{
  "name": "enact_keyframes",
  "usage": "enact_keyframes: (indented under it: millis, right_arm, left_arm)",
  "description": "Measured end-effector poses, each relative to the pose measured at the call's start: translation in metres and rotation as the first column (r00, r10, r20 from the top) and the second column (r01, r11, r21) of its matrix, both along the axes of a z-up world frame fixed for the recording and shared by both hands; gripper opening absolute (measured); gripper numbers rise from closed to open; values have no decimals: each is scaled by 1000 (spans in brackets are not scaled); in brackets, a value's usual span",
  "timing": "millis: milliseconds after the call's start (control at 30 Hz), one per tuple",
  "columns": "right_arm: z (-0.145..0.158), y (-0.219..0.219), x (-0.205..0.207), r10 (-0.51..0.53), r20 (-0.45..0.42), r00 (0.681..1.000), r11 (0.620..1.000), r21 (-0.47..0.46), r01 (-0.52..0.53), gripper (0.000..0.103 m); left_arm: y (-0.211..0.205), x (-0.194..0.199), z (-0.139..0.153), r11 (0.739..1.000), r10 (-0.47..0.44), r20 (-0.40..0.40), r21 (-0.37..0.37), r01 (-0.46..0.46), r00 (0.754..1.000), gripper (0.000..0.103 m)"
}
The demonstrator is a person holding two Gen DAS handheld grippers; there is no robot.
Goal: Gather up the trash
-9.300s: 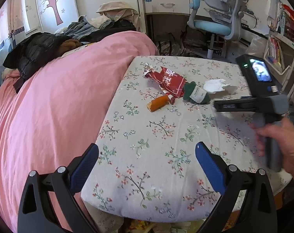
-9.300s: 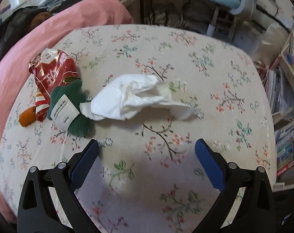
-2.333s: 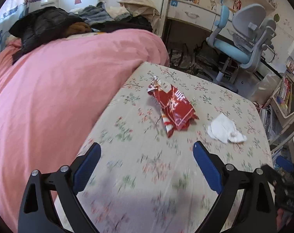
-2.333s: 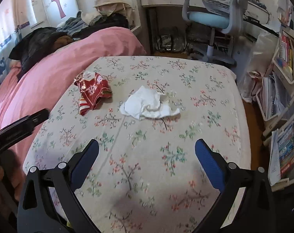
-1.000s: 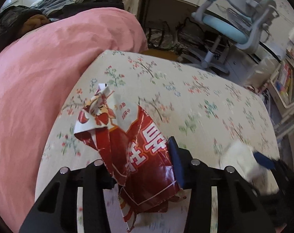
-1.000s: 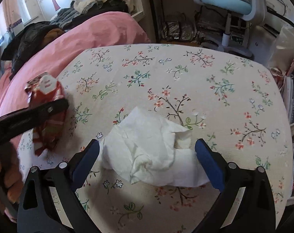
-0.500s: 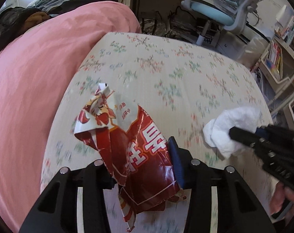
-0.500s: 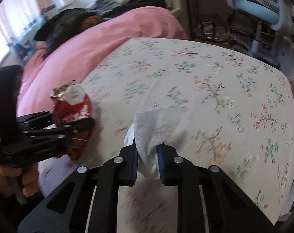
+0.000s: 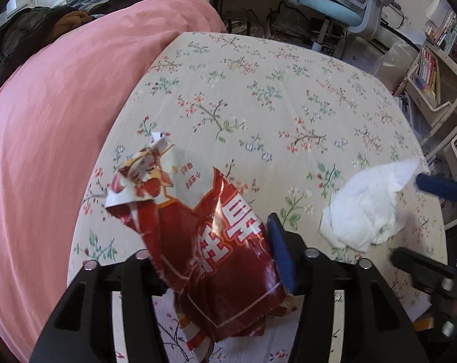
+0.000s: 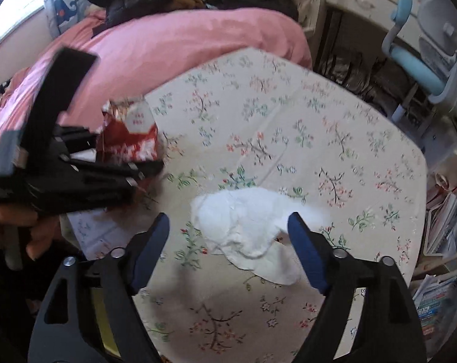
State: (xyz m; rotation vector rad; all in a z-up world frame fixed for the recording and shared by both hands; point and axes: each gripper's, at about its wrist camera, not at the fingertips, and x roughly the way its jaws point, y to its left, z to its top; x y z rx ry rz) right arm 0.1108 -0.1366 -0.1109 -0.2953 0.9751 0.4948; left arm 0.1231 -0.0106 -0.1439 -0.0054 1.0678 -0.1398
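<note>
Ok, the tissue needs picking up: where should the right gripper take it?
Take the white tissue at its raised, bunched middle, from above. It lies loose on the floral sheet between the opening jaws of the right gripper; its thin trailing edges would probably slip.

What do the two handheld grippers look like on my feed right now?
Both match. The left gripper and right gripper have matte black, triangular cut-out arms, silver pivot bolts and dark blue pads on the jaws. The left gripper's body is a black, boxy block. No cables or sleeves show.

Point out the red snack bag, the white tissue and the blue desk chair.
red snack bag (image 9: 222,260): left wrist view, on its red front panel.
white tissue (image 10: 246,227): right wrist view, on its crumpled middle.
blue desk chair (image 9: 328,3): left wrist view, on its seat cushion.
</note>
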Motion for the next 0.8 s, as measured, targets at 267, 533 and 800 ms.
enact_keyframes:
  millis: [267,533,800]
  right_arm:
    - [7,3,-9,-13,46,999,1000,-9,14,83]
    - [1,-1,-4,-26,15,1000,1000,11,26,84]
    - [-2,-9,3,-64,4,998,998,4,64,85]
  left_arm:
    - [4,-10,-2,1000,17,8,24,-18,1000,62]
    - [5,-4,-5,998,24,-2,62,-24,1000,66]
    - [3,1,-8,996,28,-22,87,-26,999,68]
